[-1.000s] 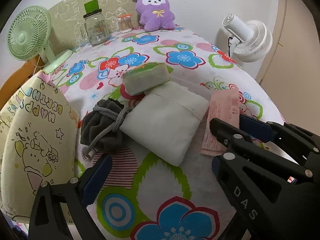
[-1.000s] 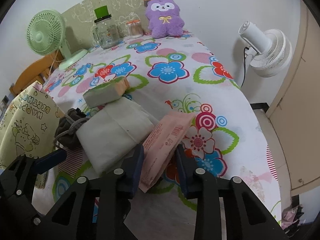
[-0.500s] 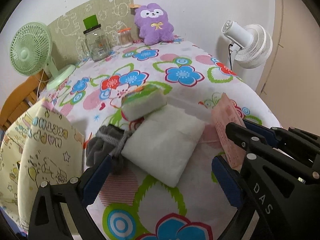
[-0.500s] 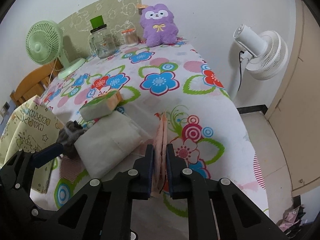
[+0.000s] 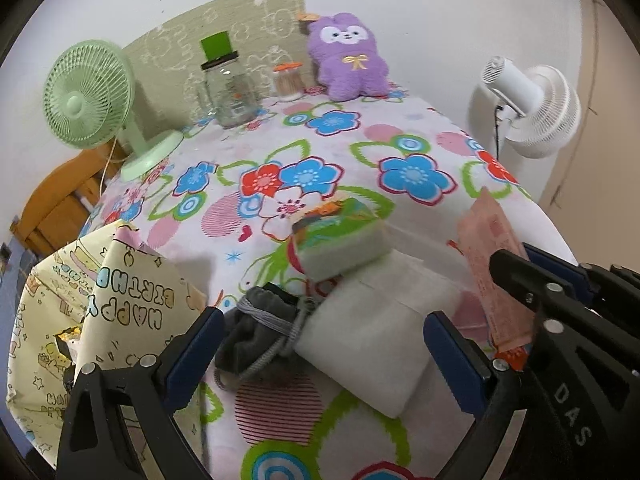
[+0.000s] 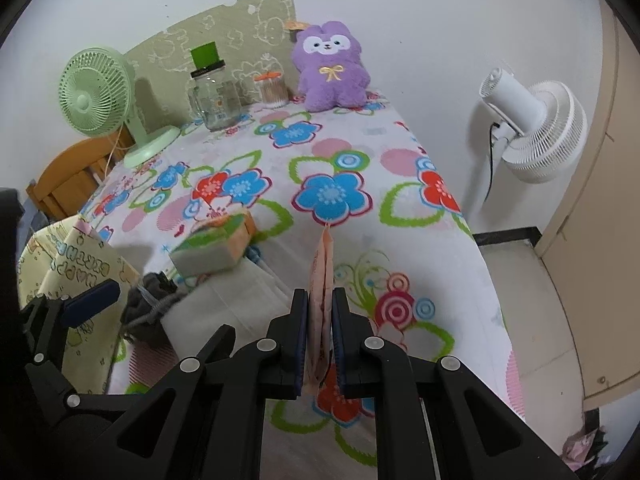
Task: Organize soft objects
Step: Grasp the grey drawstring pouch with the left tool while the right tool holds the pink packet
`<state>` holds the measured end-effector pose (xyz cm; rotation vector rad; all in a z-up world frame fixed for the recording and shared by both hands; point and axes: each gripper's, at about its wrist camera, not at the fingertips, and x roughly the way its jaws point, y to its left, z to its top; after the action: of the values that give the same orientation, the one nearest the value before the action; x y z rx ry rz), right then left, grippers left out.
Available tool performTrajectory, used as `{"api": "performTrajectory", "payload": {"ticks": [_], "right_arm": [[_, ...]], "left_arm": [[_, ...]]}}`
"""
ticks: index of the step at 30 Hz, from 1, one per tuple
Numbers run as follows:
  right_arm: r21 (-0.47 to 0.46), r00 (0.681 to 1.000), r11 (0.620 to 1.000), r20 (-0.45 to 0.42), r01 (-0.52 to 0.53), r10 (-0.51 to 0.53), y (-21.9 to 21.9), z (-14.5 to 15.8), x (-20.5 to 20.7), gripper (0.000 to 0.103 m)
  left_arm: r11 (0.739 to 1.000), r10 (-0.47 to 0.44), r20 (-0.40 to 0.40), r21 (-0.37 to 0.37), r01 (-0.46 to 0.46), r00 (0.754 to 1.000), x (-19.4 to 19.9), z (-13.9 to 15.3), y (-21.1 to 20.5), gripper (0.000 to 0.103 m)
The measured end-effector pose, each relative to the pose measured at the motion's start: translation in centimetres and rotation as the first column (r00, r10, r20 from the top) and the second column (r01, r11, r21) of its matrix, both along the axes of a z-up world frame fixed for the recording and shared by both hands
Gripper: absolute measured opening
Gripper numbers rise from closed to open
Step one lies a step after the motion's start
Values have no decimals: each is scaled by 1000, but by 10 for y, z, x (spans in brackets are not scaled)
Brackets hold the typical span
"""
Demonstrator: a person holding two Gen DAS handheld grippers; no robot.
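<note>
A right gripper (image 6: 320, 336) pinches a thin, flat pink packet (image 6: 321, 276), holding it on edge above a flowered tablecloth (image 6: 332, 196). The left gripper (image 5: 320, 352) hangs wide open and empty over a soft white rectangular pack (image 5: 380, 328). Beside that lie a crumpled grey drawstring pouch (image 5: 256, 328) and a green-topped tissue block (image 5: 340, 240). A fuzzy purple plush (image 5: 348, 64) sits at the far edge.

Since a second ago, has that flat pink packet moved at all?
Yes. The pink packet lay flat beside the white pillow; now the right gripper holds it upright on edge, lifted.
</note>
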<state>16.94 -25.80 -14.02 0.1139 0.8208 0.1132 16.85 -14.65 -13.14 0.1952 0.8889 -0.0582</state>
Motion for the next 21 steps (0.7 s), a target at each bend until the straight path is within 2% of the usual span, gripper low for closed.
{"api": "performTrajectory", "payload": {"ticks": [9,21], "right_arm": [[-19,1000,1000,6,-24,24,14,4,13,14],[-35,1000,999,-12,-25,24,22,0,21,14]], "left_arm": [[997,81,-53,-12,-81,995,17,-8,13,81],[993,112,-50,-22,-113,992,25,-16,17,78]]}}
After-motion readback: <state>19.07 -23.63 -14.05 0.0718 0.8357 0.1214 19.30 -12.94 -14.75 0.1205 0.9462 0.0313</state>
